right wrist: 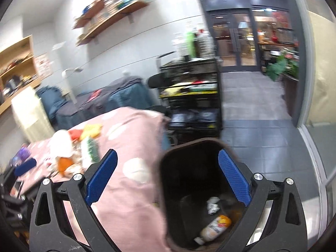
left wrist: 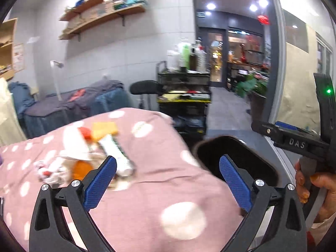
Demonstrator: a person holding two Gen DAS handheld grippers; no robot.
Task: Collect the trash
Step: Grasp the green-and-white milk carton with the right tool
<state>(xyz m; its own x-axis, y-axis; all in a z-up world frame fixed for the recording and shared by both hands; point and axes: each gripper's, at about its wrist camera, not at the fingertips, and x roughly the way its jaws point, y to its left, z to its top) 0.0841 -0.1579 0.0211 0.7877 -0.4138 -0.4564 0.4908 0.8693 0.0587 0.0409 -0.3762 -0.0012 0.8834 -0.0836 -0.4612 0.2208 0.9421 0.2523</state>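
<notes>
While both the left gripper [left wrist: 168,178] and the right gripper [right wrist: 167,176] stand wide apart and hold nothing, the remaining trash [left wrist: 92,153] lies heaped on the pink dotted cloth [left wrist: 157,189], well back from its edge. The white tube [left wrist: 116,153] looks light and soft (best pinched across its middle); the crumpled paper [left wrist: 73,145] should squash easily. The dark bin [right wrist: 189,189] stands just beside the table edge, already holding a bottle [right wrist: 214,224], with clear floor [right wrist: 262,142] beyond.

Shop: wall shelves [left wrist: 100,12] of folded goods, glass storefront doors [right wrist: 233,40].
</notes>
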